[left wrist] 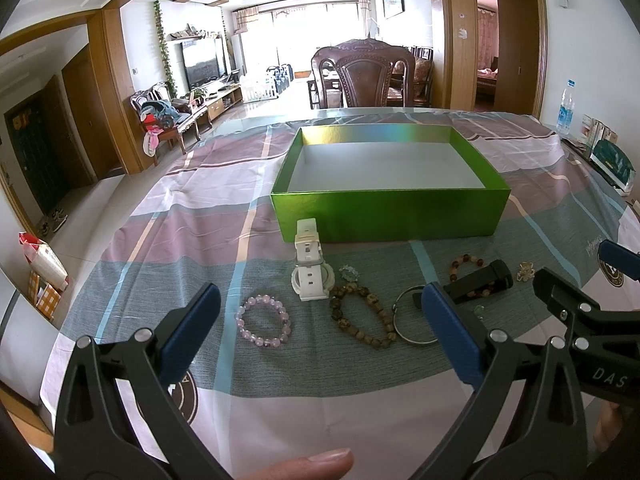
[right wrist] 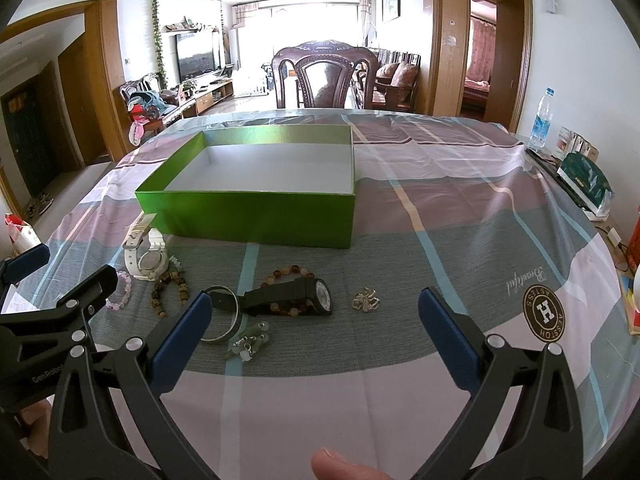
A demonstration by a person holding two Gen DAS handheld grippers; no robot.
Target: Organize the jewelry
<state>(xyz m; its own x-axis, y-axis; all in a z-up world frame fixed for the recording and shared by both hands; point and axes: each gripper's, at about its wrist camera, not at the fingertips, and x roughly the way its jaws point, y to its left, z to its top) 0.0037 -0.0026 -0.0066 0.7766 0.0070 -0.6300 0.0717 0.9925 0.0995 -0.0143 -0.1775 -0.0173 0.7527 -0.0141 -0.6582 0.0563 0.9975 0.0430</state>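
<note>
Bare desk (right wrist: 460, 240) lies ahead of my right jaws; the green box (right wrist: 256, 216) blocks beyond, and the black watch (right wrist: 296, 300) crowds leftward.

Glossy metallic-green cardboard box (left wrist: 390, 212) (matt white inside); soft, creased checked cloth (right wrist: 460, 216) on the counter; smooth white plastic watch (left wrist: 310, 268); shiny metal bangle (left wrist: 412, 316); polished pink bead bracelet (left wrist: 262, 326); matt black watch (right wrist: 292, 300)

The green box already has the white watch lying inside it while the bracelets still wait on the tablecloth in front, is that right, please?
Not quite. The green box holds nothing; its white floor is bare in both wrist views. The white watch lies on the tablecloth just in front of the box, its strap end reaching the box's front wall, as the left wrist view shows. The bracelets do wait in front.
</note>
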